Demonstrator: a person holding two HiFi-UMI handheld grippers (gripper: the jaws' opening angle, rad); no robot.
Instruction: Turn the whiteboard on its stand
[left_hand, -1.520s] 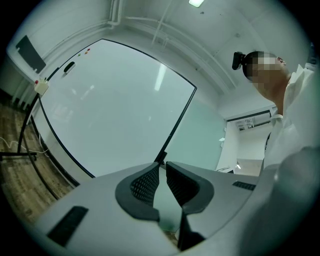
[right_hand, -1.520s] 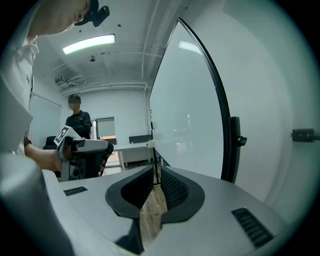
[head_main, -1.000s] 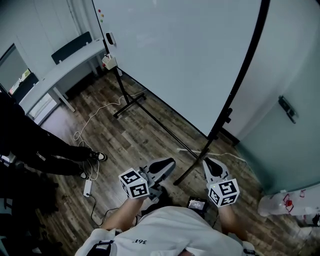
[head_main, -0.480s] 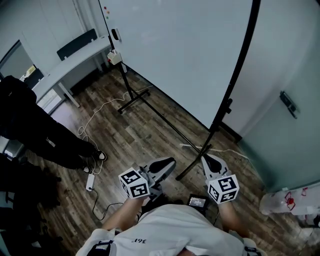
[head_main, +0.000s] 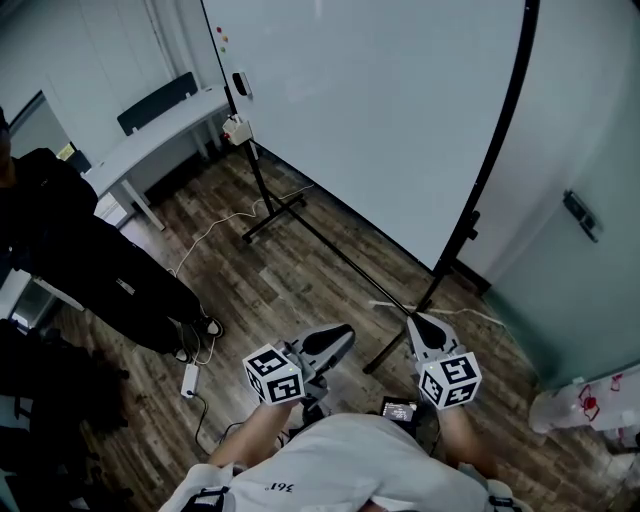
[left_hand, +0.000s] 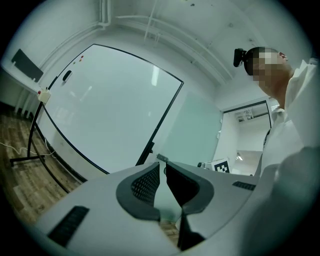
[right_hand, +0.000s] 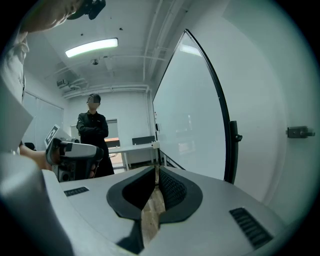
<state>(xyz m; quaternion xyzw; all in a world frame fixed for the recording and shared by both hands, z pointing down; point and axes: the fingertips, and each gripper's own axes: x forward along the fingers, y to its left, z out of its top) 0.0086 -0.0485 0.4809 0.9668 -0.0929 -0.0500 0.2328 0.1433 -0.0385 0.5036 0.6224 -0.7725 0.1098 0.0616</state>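
Two closed, empty: left hand-held gripper (head_main: 338, 337), right hand-held gripper (head_main: 417, 322) | whiteboard (head_main: 370, 110) ahead — bystander (head_main: 95, 270), desk (head_main: 150, 128) leftward

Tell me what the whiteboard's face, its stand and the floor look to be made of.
The whiteboard looks like a smooth, glossy white coated panel, steel or melamine; it reflects lights. The stand seems thin black painted metal tubing. The floor shows grey-brown wood-grain planks, probably laminate or vinyl, possibly real wood.

Whiteboard (head_main: 380, 110) top beyond the frame
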